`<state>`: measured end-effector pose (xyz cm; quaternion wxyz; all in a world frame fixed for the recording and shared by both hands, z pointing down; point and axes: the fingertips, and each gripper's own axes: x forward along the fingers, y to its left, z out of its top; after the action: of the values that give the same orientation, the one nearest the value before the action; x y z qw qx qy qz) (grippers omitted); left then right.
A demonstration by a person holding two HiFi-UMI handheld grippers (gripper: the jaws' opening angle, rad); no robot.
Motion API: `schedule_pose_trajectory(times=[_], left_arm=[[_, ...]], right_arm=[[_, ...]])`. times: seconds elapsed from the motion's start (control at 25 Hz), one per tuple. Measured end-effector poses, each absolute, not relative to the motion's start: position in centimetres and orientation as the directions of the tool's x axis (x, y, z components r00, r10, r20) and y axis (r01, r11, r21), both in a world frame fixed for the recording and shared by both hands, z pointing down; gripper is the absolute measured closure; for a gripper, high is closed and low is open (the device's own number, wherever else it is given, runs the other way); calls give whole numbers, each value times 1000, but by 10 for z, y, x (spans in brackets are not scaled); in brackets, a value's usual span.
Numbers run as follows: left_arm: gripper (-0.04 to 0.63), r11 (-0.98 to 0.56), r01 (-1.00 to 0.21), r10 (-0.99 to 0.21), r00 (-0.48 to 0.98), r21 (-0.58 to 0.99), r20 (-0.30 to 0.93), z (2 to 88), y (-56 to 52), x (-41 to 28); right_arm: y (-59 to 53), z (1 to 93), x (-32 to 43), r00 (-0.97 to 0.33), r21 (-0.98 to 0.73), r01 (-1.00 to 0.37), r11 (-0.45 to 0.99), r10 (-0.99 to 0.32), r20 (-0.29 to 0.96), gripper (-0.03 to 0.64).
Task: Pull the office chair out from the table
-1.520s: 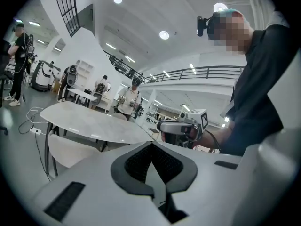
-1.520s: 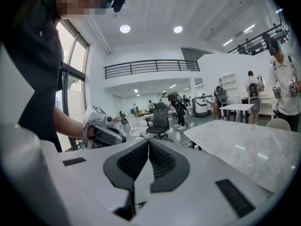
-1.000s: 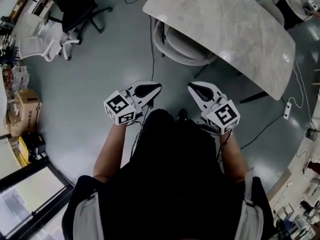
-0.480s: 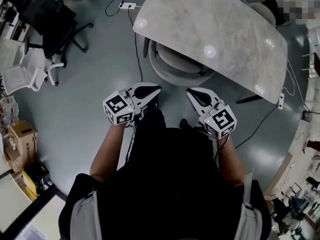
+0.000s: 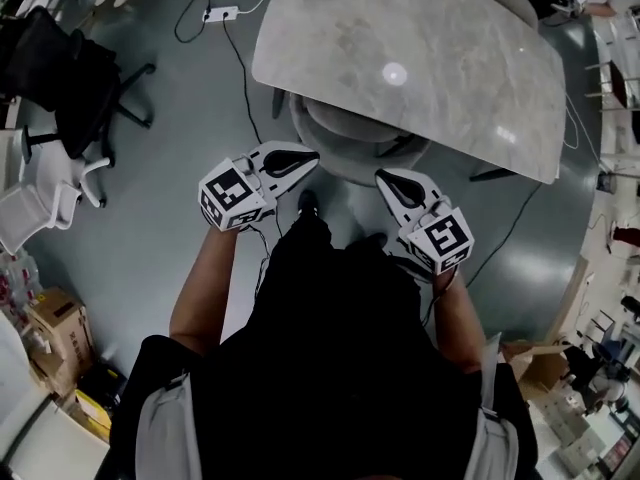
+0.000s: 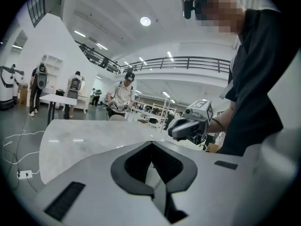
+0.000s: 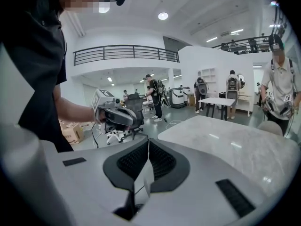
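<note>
at the far left of the head view a black swivel office chair (image 5: 70, 68) stands on the grey floor (image 5: 180, 118). a white mesh chair (image 5: 35, 203) is just beside it, and brown cardboard boxes (image 5: 55, 318) sit toward the lower left edge. a white power strip (image 5: 222, 13) with its cables lies on the floor near the table's left corner.

the left gripper (image 5: 305, 158), white with a black-lined tip and a marker cube, is held out in front of the person in black clothing (image 5: 340, 348). its own view shows the jaws pressed together with nothing between them.

just beyond the two grippers is the light grey round-seated office chair (image 5: 340, 128). it is tucked under the near edge of the pale grey marble-patterned table (image 5: 420, 48), with only part of its seat and rim showing. neither gripper touches it.

the right gripper (image 5: 385, 176), of the same make, points toward the table's near edge. its jaws are likewise closed tight and empty. in the right gripper view a person in a light shirt (image 7: 280, 79) stands at the right edge.
</note>
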<state>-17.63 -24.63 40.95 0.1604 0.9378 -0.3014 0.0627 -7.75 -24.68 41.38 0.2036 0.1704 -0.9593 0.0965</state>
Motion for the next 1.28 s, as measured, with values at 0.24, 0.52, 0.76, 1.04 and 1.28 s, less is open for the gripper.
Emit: schedule_pose_trajectory(times=[0.24, 0.52, 0.76, 1.04, 1.28], left_arm=[[583, -841, -482, -432, 872, 245, 229, 423, -267, -161], [583, -891, -428, -349, 859, 150, 375, 455, -281, -136], [583, -924, -370, -279, 824, 96, 494, 478, -277, -96], [581, -951, -300, -202, 788, 77, 581, 501, -268, -84], [581, -970, -237, -145, 731, 49, 667, 534, -262, -69]], right_arm=[[-257, 416, -74, -821, -77, -438, 896, -364, 439, 595], [-260, 449, -76, -779, -6, -392, 920, -328, 535, 595], [-268, 475, -70, -768, 24, -354, 935, -305, 562, 595], [-262, 520, -76, -731, 28, -299, 954, -247, 636, 595], [-256, 548, -71, -704, -3, -284, 959, -206, 679, 594]])
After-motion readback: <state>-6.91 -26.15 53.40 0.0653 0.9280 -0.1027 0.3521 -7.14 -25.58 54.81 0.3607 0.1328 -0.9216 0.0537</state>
